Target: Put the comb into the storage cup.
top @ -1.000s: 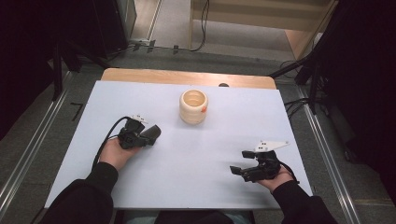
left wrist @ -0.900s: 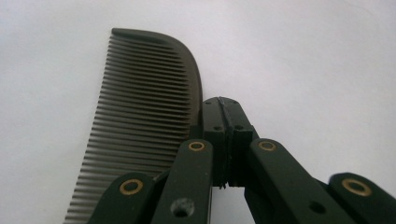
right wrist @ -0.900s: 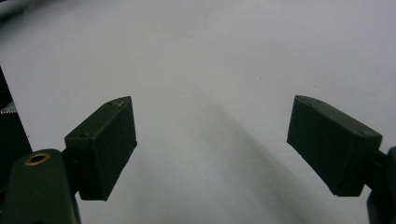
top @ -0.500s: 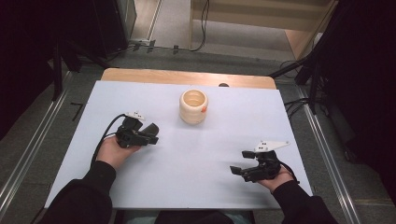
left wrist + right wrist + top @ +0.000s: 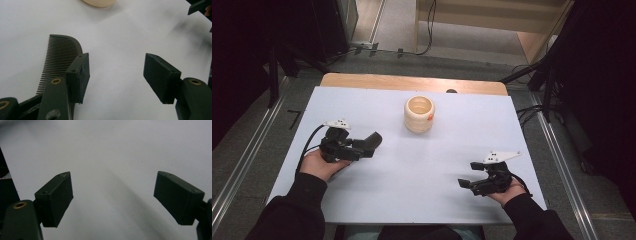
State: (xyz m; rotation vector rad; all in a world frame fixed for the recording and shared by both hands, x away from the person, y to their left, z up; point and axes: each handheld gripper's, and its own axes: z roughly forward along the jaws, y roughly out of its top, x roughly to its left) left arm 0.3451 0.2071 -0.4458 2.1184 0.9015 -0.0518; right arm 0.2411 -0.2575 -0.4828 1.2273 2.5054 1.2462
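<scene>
Two hand-held grippers rest low over a white bench, both with jaws spread and nothing between them.

The left gripper (image 5: 369, 145) sits at the left side of the bench (image 5: 452, 200), held in the person's left hand (image 5: 319, 164), its jaws released and pointing toward the middle. In the left gripper view a dark comb (image 5: 58, 61) lies flat on the white surface just beside and partly behind the left jaw, outside the gap, teeth facing away from the gripper. A cream ribbed cup (image 5: 419, 114) stands upright near the far middle of the bench, well apart from both grippers, with a small orange mark on its side. The right gripper (image 5: 468, 185) lies near the front right corner in the right hand (image 5: 512, 189), jaws wide apart over bare surface.
</scene>
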